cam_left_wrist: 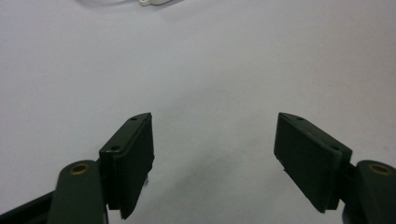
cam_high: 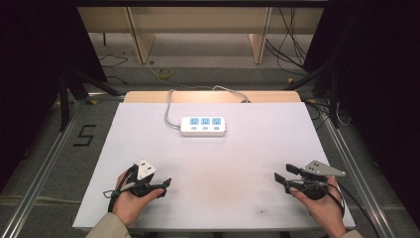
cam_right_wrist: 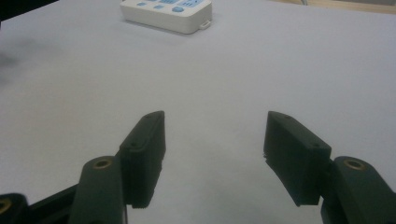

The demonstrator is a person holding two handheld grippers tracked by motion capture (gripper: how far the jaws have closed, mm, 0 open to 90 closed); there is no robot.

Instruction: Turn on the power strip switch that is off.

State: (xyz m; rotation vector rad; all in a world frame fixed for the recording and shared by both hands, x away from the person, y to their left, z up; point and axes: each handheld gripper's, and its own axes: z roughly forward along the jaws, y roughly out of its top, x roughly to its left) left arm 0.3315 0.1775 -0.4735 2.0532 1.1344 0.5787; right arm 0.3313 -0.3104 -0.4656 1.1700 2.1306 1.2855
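The left gripper (cam_high: 166,184) sits low over the near left part of the table, held in the person's left hand (cam_high: 130,201), and its 2 black jaws stand wide apart with nothing but bare white surface between them, as the left gripper view (cam_left_wrist: 214,149) makes plain. A white block rides on top of it and a dark cable loops down past the wrist. Across from it, well apart, the right gripper (cam_high: 285,173) is held in the right hand (cam_high: 323,208) over the near right part of the table, a grey three-cornered plate (cam_high: 324,168) on its top; its jaws are also spread and hold nothing, seen clearly in the right gripper view (cam_right_wrist: 215,144). The 2 grippers point inward and a little forward, toward the middle of the table. Farther out, near the far edge and roughly centred, a white power strip (cam_high: 203,126) lies flat on the white table top (cam_high: 233,163), with 3 blue-faced sockets in a row and a small button under each. It is untouched, well clear of both grippers. Its white cord (cam_high: 170,106) curves off its left end, runs back over the far edge where a strip of bare wood (cam_high: 148,96) shows, and passes out of sight. On the grey floor to the left of the table a black numeral 5 (cam_high: 85,135) is marked.
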